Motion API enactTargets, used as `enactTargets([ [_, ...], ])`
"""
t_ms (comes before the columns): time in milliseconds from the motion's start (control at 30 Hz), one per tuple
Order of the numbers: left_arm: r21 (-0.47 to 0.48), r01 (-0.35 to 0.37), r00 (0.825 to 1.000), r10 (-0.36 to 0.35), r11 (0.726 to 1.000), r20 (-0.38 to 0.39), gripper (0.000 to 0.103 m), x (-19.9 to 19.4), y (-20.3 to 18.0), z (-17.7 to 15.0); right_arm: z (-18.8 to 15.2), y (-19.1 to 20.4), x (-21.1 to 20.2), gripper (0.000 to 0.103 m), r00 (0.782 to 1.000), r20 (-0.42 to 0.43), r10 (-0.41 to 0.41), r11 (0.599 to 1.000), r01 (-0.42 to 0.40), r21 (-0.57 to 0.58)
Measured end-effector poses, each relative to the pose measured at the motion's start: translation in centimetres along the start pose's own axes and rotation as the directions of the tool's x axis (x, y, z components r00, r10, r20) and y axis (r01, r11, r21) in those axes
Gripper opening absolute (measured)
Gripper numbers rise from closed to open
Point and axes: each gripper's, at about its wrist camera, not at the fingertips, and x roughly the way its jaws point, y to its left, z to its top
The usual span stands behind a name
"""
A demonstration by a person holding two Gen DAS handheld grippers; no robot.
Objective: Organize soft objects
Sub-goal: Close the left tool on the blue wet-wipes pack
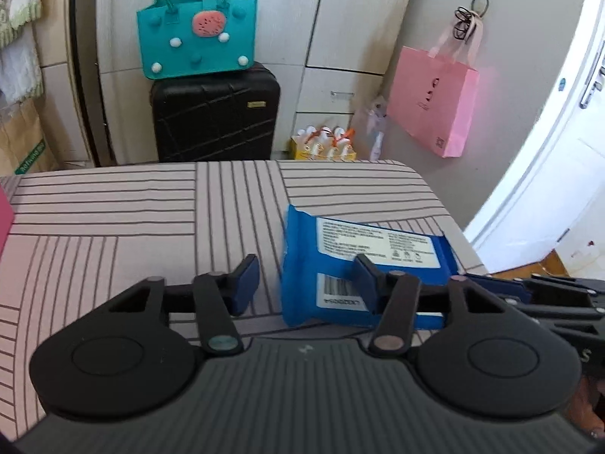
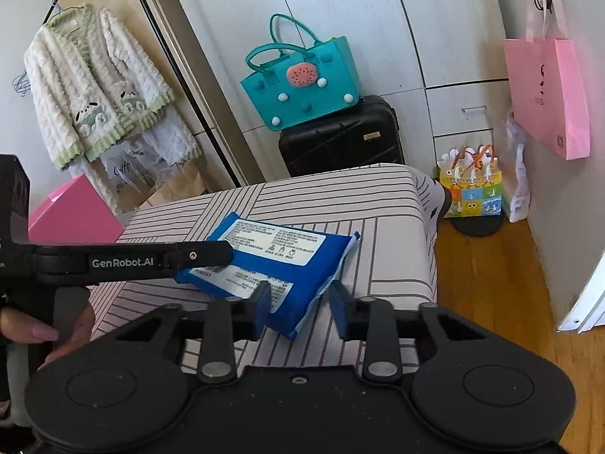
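While the blue wipes pack (image 2: 280, 261) lies label-up on the striped table (image 2: 340, 193), the right gripper (image 2: 298, 302) has its fingers clamped on the pack's near corner. The left gripper (image 1: 306, 280) reaches in from the pack's other end, fingers apart, one finger (image 1: 368, 276) over the pack's edge and the other (image 1: 244, 283) clear of it.

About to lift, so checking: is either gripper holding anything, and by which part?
The right gripper pinches the blue pack by its near corner; the left gripper only straddles its other end, not gripping.
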Motion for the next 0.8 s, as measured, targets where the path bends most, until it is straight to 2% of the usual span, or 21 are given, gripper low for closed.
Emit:
enactTargets([
  [67, -0.033, 0.05, 0.998, -0.051, 0.998, -0.03, 0.026, -0.1, 0.2, 0.1, 0.1, -0.1, 0.1, 0.026, 1.0, -0.002, 0.001, 1.0, -0.001, 0.001],
  [167, -0.032, 0.03, 0.999, -0.031, 0.999, -0.045, 0.017, -0.6, -0.2, 0.2, 0.2, -0.2, 0.2, 0.024, 1.0, -0.009, 0.003, 1.0, -0.003, 0.001],
  [300, 0.035, -0.021, 0.999, 0.022, 0.999, -0.026, 0.016, -1.1, -1.4, -0.6, 0.4, 0.3, 0.2, 0.024, 1.0, -0.015, -0.004, 1.0, 0.004, -0.024],
  [367, 0.037, -0.029, 0.999, 0.03, 0.999, -0.023, 0.018, -1.0, -1.5, -0.7, 0.5, 0.4, 0.2, 0.028, 1.0, -0.016, -0.018, 0.999, 0.017, -0.037],
  [400, 0.026, -0.026, 0.999, 0.026, 0.999, -0.031, 0.018, -0.9, -1.3, -0.6, 0.5, 0.5, 0.2, 0.029, 1.0, -0.016, -0.025, 0.998, 0.024, -0.053],
  [467, 0.014, -0.008, 0.999, 0.009, 1.0, -0.05, 0.021, -0.7, -0.9, -0.2, 0.4, 0.7, 0.3, 0.04, 0.999, -0.011, -0.037, 0.997, 0.037, -0.072],
  [500, -0.01, 0.001, 0.998, -0.001, 1.0, -0.059, 0.022, -0.6, -0.5, 0.0, 0.3, 0.7, 0.3, 0.042, 0.999, -0.009, -0.037, 0.996, 0.036, -0.078],
  [633, -0.013, 0.018, 0.998, -0.019, 1.0, -0.057, 0.026, -0.2, -0.2, -0.1, 0.3, 0.1, 0.6, 0.043, 1.0, -0.001, 0.0, 0.998, 0.0, -0.06],
  [800, -0.046, 0.021, 0.998, -0.023, 0.999, -0.05, 0.026, -0.3, 0.0, -0.4, 0.5, 0.2, 1.1, 0.043, 1.0, 0.008, -0.008, 0.998, 0.009, -0.055],
])
